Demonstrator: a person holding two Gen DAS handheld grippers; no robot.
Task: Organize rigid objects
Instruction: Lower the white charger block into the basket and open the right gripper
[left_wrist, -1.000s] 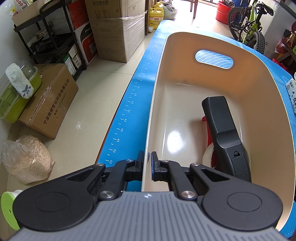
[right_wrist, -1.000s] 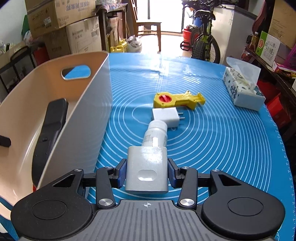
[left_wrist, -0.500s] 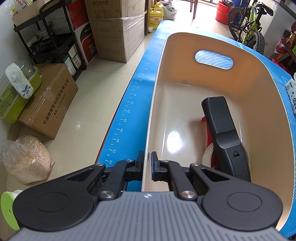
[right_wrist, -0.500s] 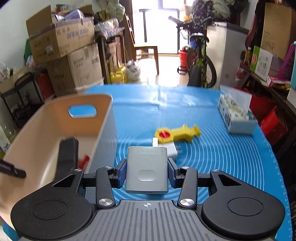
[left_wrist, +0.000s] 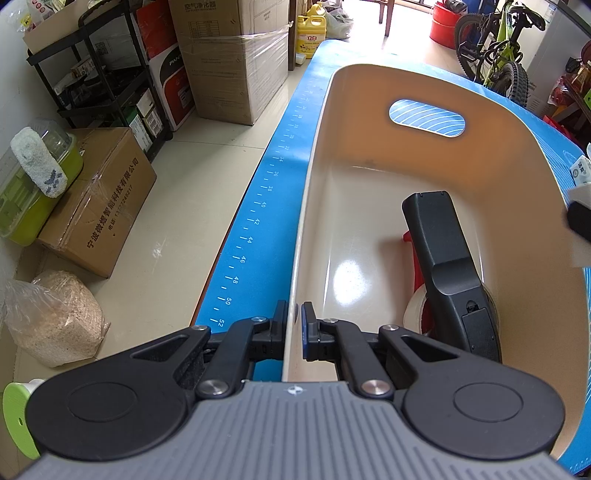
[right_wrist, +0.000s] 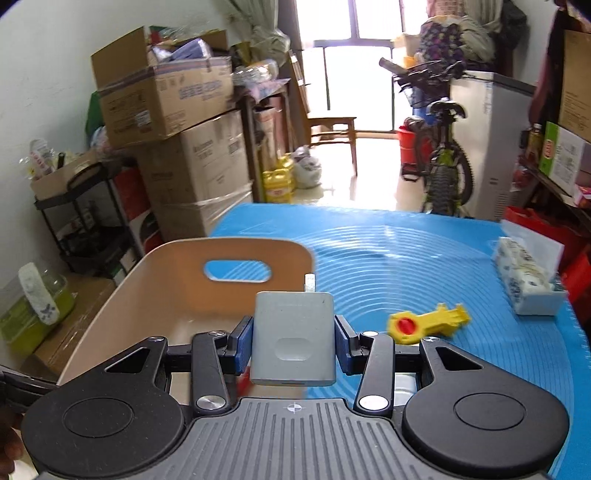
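My left gripper (left_wrist: 294, 328) is shut on the near left rim of the cream bin (left_wrist: 314, 177). Inside the bin lie a black handheld device (left_wrist: 448, 273), a red item (left_wrist: 417, 273) and a tape roll (left_wrist: 413, 314) partly under it. My right gripper (right_wrist: 293, 341) is shut on a grey charger block (right_wrist: 293, 338), held above the bin's (right_wrist: 166, 280) right wall. The right gripper also shows at the right edge of the left wrist view (left_wrist: 580, 221). A yellow tool with a red dial (right_wrist: 424, 325) lies on the blue mat (right_wrist: 424, 266).
A tissue pack (right_wrist: 524, 280) sits at the mat's right edge. Left of the table, on the floor, are cardboard boxes (left_wrist: 99, 214), a black shelf (left_wrist: 96, 85), a green container (left_wrist: 33, 184) and a bag of grain (left_wrist: 55, 321). A bicycle (right_wrist: 439, 155) stands behind the table.
My right gripper has lifted the grey charger block off the mat and carried it left, up over the bin. The left gripper has stayed clamped on the bin rim.
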